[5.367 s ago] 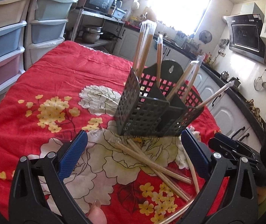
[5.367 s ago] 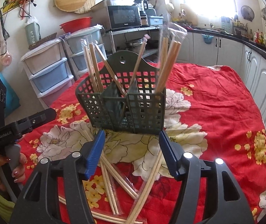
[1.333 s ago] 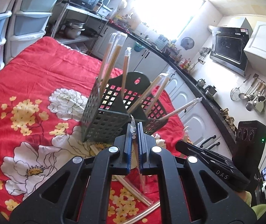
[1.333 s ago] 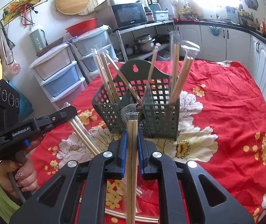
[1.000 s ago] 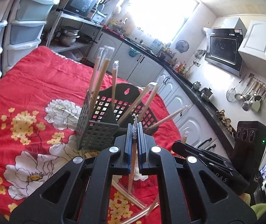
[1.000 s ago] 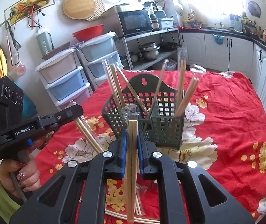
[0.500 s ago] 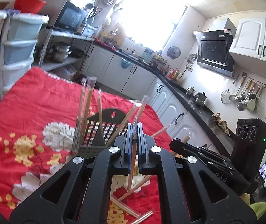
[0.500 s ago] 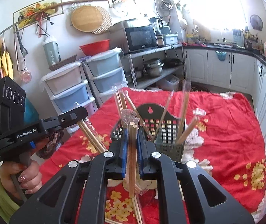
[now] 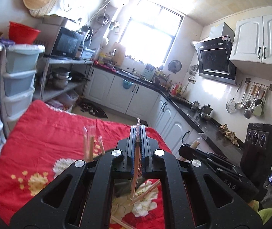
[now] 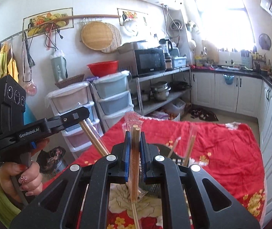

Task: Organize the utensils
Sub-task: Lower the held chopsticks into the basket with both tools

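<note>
My left gripper (image 9: 137, 131) is shut on a plastic-wrapped pair of chopsticks (image 9: 135, 173) and holds it upright, high above the red flowered cloth (image 9: 46, 133). My right gripper (image 10: 135, 136) is shut on another wrapped pair of chopsticks (image 10: 135, 164), also upright and high. The dark utensil basket (image 10: 176, 160) is mostly hidden below both grippers; only tops of wrapped chopsticks standing in it show (image 9: 90, 145) (image 10: 190, 145). Loose wrapped chopsticks (image 9: 145, 190) lie on the cloth below. The left gripper also shows in the right wrist view (image 10: 78, 116), and the right gripper in the left wrist view (image 9: 185, 148).
Stacked plastic drawers (image 9: 19, 80) and a metal shelf with a microwave (image 9: 67, 43) stand left of the table. White kitchen cabinets and a black counter (image 9: 176, 97) run along the far and right side. The table's far edge (image 10: 202, 123) faces the floor.
Both grippers have risen well above the table with their chopsticks, so the basket has dropped almost out of view. Several seconds ago both were open and low in front of the basket.
</note>
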### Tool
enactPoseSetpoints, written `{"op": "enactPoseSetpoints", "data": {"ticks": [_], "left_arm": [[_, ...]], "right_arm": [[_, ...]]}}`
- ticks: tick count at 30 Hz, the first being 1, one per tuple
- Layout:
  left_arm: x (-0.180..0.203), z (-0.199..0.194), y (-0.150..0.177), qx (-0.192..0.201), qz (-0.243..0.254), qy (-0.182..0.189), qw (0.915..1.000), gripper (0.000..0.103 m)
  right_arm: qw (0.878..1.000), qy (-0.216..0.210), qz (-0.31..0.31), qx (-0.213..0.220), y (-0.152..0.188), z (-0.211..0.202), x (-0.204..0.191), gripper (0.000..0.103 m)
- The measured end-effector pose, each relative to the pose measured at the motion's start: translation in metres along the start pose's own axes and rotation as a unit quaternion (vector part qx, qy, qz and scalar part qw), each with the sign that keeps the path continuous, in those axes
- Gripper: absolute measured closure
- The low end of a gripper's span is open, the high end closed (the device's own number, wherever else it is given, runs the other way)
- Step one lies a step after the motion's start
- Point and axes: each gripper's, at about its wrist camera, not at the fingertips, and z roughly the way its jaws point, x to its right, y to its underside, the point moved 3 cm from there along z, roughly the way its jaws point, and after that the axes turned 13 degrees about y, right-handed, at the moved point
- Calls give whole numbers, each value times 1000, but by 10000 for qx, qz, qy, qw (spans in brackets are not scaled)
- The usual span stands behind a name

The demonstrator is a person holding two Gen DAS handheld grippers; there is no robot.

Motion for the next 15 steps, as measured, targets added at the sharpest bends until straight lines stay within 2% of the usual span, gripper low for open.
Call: {"op": "enactPoseSetpoints", "data": {"ticks": [15], "left_arm": [[-15,-8,-43,347,183,-382,9985,101]], "right_arm": [[9992,120,-72,364,-38,8,0,94]]}}
